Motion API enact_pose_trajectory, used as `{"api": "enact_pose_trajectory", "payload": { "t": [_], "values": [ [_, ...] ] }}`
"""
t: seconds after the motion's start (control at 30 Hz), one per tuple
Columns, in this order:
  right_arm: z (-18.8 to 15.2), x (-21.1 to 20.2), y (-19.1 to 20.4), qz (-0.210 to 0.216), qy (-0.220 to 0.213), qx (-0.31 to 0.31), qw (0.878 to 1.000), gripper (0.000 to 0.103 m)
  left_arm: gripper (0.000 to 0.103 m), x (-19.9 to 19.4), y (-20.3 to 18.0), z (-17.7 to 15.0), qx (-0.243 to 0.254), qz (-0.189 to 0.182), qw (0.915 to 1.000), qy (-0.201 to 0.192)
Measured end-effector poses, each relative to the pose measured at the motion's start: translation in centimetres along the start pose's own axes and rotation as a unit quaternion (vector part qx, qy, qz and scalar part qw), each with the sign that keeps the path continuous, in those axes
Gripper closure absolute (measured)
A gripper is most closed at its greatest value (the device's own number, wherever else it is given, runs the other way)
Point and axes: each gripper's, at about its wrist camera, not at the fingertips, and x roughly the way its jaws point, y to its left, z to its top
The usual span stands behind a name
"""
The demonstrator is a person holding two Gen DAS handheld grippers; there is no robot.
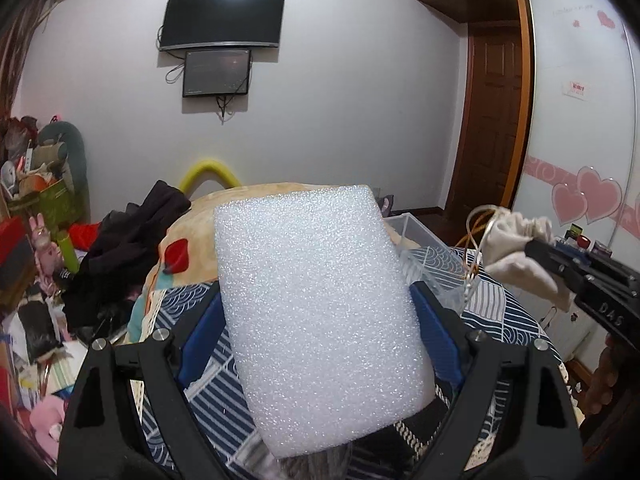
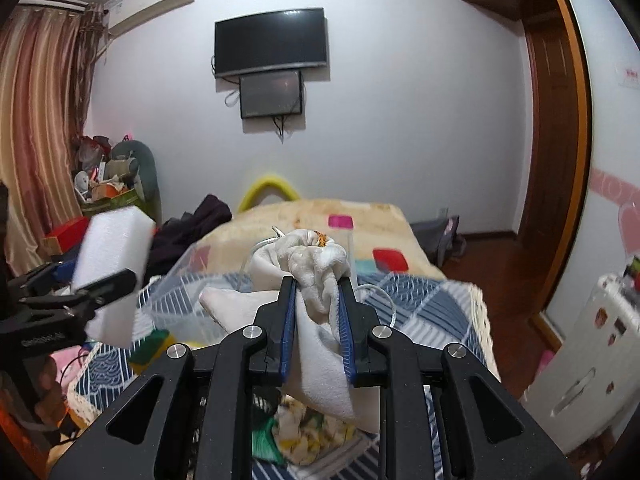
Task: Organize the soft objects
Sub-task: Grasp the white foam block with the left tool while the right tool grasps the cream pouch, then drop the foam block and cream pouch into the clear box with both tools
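Over the bed [image 2: 420,292] with the blue patterned quilt, both grippers are loaded up. Left gripper [image 1: 316,304] has its blue pads squeezed against the sides of a big white foam block [image 1: 320,320], held up off the covers. Right gripper [image 2: 318,292] is pinched tight on a bunched cream cloth pouch [image 2: 312,276], hanging just above a clear plastic bin [image 2: 176,300] sitting on the quilt.

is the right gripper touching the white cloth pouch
Touching. The right wrist view shows the right gripper with both blue fingers pressed against the white cloth pouch, pinching it between them.
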Motion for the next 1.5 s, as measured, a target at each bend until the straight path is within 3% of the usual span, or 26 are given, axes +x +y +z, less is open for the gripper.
{"api": "enact_pose_trajectory", "payload": {
  "t": [0.4, 0.7, 0.97, 1.23, 1.3, 1.5],
  "values": [
    [1.8, 4.9, 1.9, 0.01, 0.004, -0.019, 1.0, 0.085, 0.014, 7.1, 0.0, 2.7, 0.011, -0.028, 0.9972, 0.068],
    [-0.9, 10.4, 2.1, 0.021, 0.088, -0.032, 0.995, 0.085, 0.014, 13.2, 0.5, 2.3, 0.017, -0.033, 0.9888, 0.145],
    [-1.4, 11.7, 2.2, 0.014, 0.125, -0.05, 0.991, 0.084, 0.021, 16.3, 0.8, 1.3, 0.002, -0.034, 0.9813, 0.189],
    [-1.4, 11.6, 2.7, 0.012, 0.135, -0.067, 0.988, 0.074, 0.019, 15.8, 1.2, 1.3, 0.001, -0.03, 0.9814, 0.19],
    [-1.2, 10.9, 2.8, 0.012, 0.126, -0.066, 0.99, 0.064, 0.018, 15.0, 1.1, 1.5, 0.006, -0.03, 0.9825, 0.183],
    [0.2, 8.3, 2.9, 0.008, 0.088, -0.073, 0.993, 0.057, 0.01, 11.9, 0.4, 2.6, 0.027, -0.024, 0.9881, 0.149]
  ]
}}
